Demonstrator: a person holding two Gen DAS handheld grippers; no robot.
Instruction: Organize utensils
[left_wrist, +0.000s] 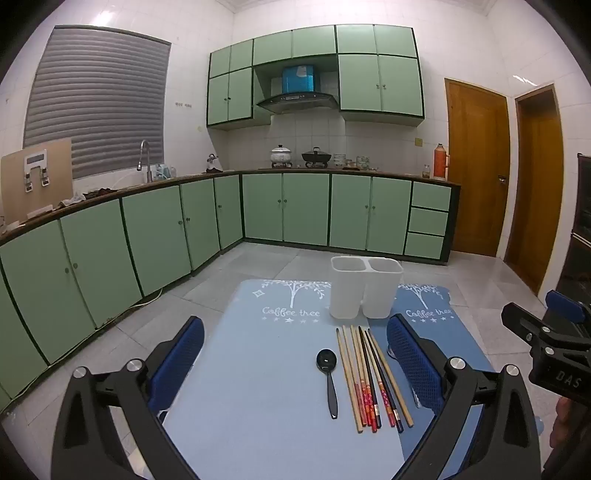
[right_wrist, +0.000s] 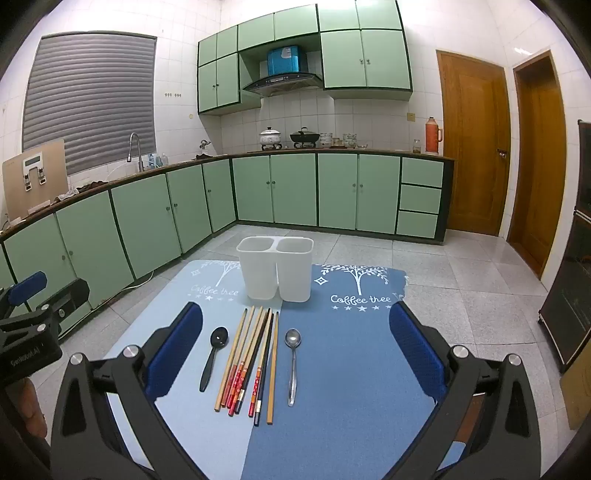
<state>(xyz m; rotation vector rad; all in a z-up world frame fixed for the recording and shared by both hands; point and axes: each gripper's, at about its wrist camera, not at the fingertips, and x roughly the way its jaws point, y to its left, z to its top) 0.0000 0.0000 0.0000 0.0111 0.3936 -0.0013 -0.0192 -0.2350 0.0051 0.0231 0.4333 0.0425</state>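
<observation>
Nothing is picked up yet, so the sorting looks to be at its very start. The left gripper (left_wrist: 295, 365) and right gripper (right_wrist: 295, 354) both hover with jaws spread wide and empty above the blue mat (right_wrist: 351, 369). On it lie a black spoon (right_wrist: 213, 356), a fanned bundle of chopsticks (right_wrist: 255, 363) and a metal spoon (right_wrist: 293, 363), just in front of the white two-compartment holder (right_wrist: 275, 267) (both compartments appear empty). The next move likely calls for lowering onto one thin, flat-lying handle.
</observation>
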